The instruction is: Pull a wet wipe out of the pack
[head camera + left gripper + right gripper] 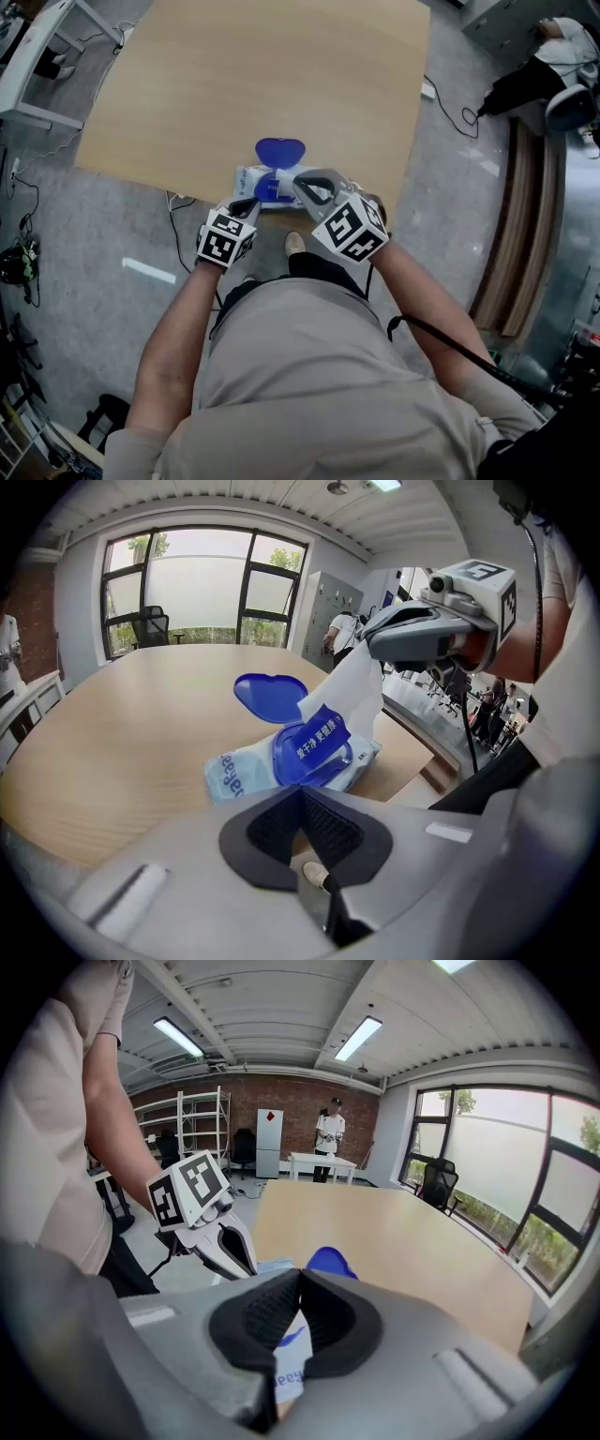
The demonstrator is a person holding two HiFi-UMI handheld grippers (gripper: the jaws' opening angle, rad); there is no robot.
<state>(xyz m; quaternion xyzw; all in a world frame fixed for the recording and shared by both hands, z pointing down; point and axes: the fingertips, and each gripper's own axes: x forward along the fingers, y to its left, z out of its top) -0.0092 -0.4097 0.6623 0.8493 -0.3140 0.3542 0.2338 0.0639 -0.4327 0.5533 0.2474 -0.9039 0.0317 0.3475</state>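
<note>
The right gripper [370, 649] pinched the top of a wipe [356, 686], probably limp and easily torn, rising from the open pack [230, 775] on the surface [122, 724], while the left gripper [300, 794], pressed together and empty, sat beside the pack.

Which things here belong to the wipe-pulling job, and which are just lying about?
Job: pack, its open lid, wet wipe, right gripper, left gripper, table.
Lying about: office chair, white desk, shelving.
</note>
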